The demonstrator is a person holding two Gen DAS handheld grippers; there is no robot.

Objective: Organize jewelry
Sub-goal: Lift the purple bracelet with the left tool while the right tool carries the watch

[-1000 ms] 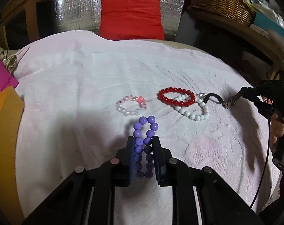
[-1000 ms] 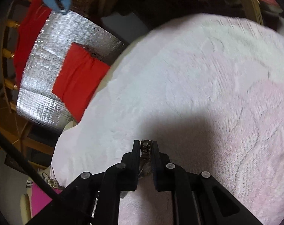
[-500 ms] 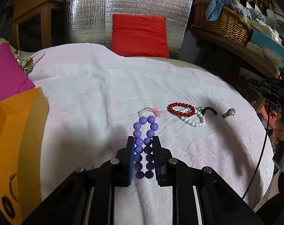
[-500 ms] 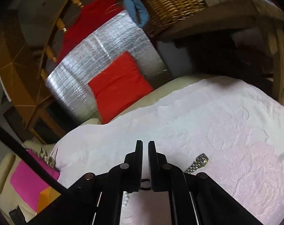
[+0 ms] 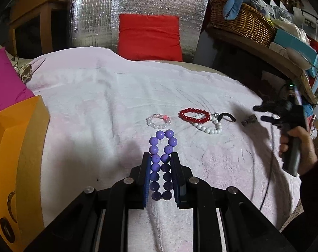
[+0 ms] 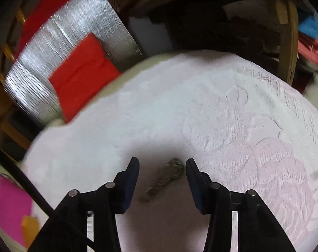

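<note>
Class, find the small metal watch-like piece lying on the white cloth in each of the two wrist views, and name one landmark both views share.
Left wrist view: the metal piece lies at far right on the white cloth, right of the black curved item.
Right wrist view: it lies bottom centre, between the open jaws of the right hand-held gripper.
Shared landmark: the red cushion against silver foil.

The right wrist view is smeared by motion blur; the small metal piece (image 6: 166, 178) at lower centre cannot be identified. The orange box (image 5: 14, 168) is cut off at left.
</note>
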